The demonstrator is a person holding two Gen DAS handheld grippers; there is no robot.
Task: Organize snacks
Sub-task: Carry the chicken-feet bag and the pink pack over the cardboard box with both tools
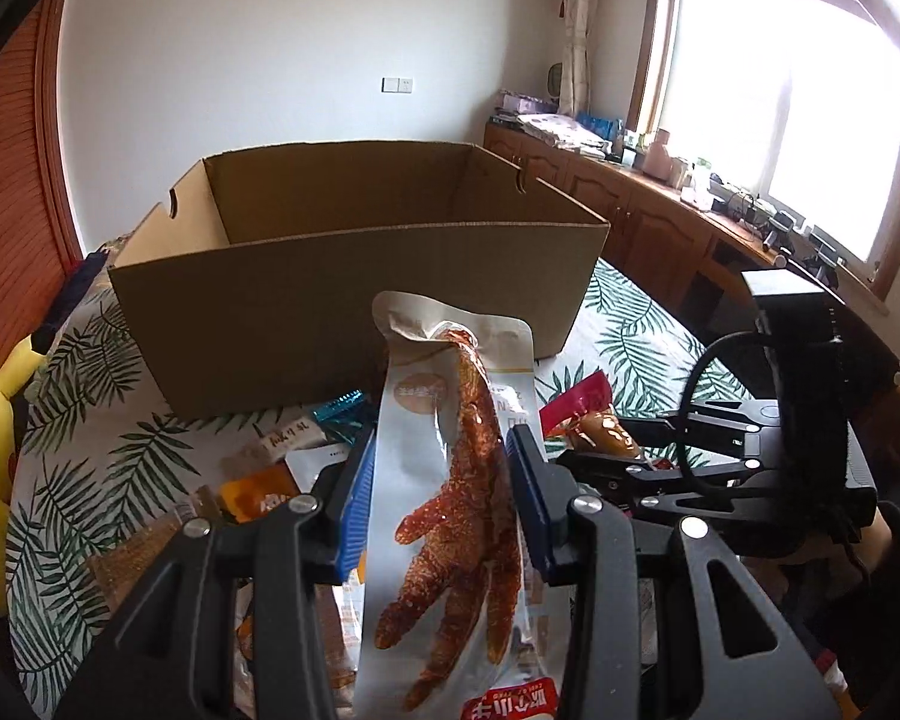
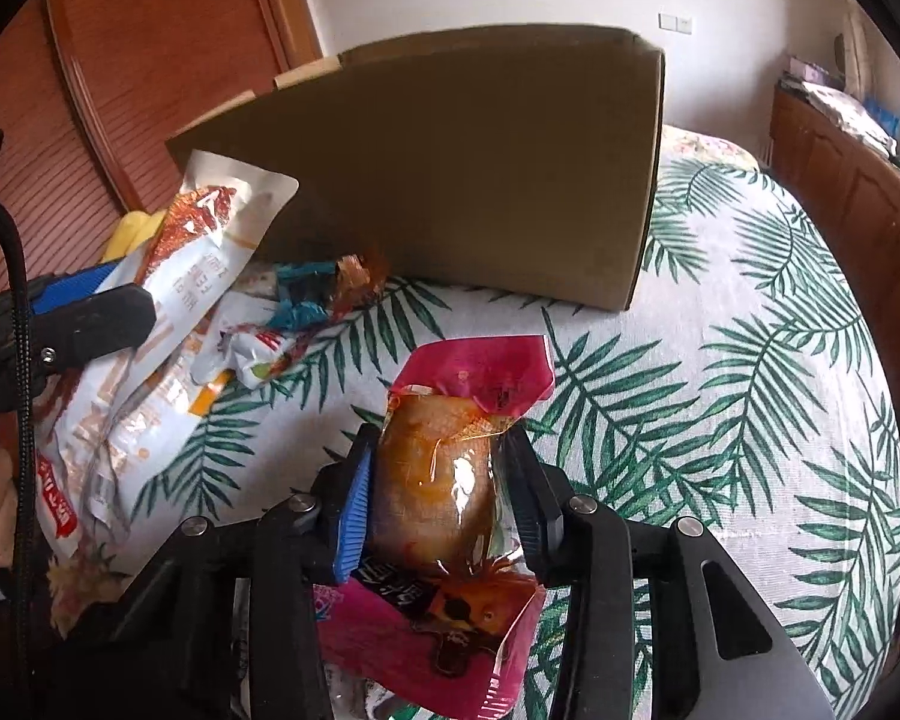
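- Your left gripper [image 1: 441,495] clenched the chicken-foot pack [image 1: 450,516], lifted just before the box [image 1: 354,276].
- Your right gripper [image 2: 435,507] clenched the pink pack [image 2: 450,480], nearer you than the box, right of the snack pile [image 2: 258,324].

Daylight pours in from the large blown-out window [image 1: 810,138] at the left wrist view's right, leaving the open brown cardboard box [image 1: 354,276] with a shadowed near wall, glare on the clear plastic snack pouch [image 2: 444,480], fisheye bending and black corners at both views' edges.
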